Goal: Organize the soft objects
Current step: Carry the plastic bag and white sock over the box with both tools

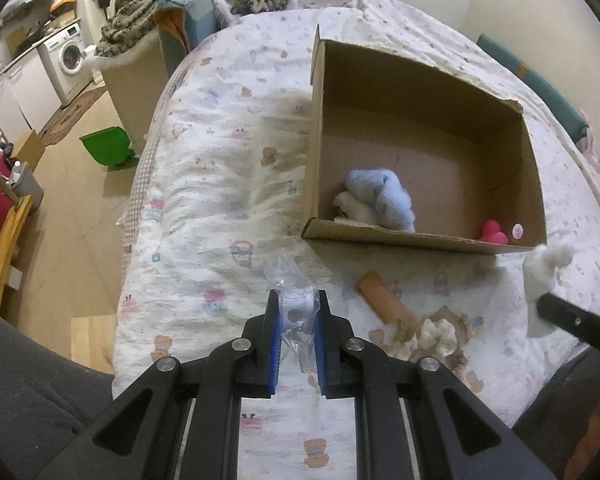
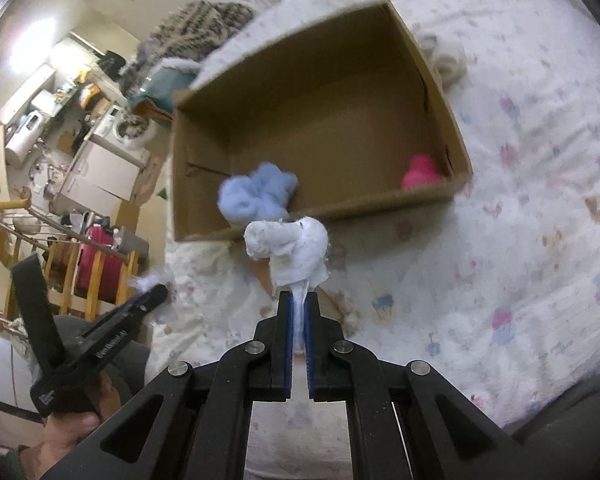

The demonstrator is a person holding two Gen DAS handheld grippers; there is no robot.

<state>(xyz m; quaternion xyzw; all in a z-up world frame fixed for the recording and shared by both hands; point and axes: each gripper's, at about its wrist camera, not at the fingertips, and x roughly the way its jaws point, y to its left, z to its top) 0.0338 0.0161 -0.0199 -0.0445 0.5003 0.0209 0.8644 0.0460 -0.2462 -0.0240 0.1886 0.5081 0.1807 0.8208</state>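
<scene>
- The right gripper [image 2: 299, 300] pinches a white soft toy [image 2: 290, 248], which sticks out at 12 o'clock from its tips, in front of the cardboard box [image 2: 316, 210].
- The left gripper [image 1: 298, 298] clamps a clear plastic packet [image 1: 296, 304] above the bed [image 1: 204, 184].
- Inside the box lie a blue soft cloth [image 1: 384, 196] and a pink toy [image 1: 494, 234].

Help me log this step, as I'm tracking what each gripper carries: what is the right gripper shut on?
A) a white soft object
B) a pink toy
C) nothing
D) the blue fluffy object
A: the right gripper is shut on the white soft object, just short of the cardboard box; the blue fluffy object and pink toy lie inside it.
</scene>
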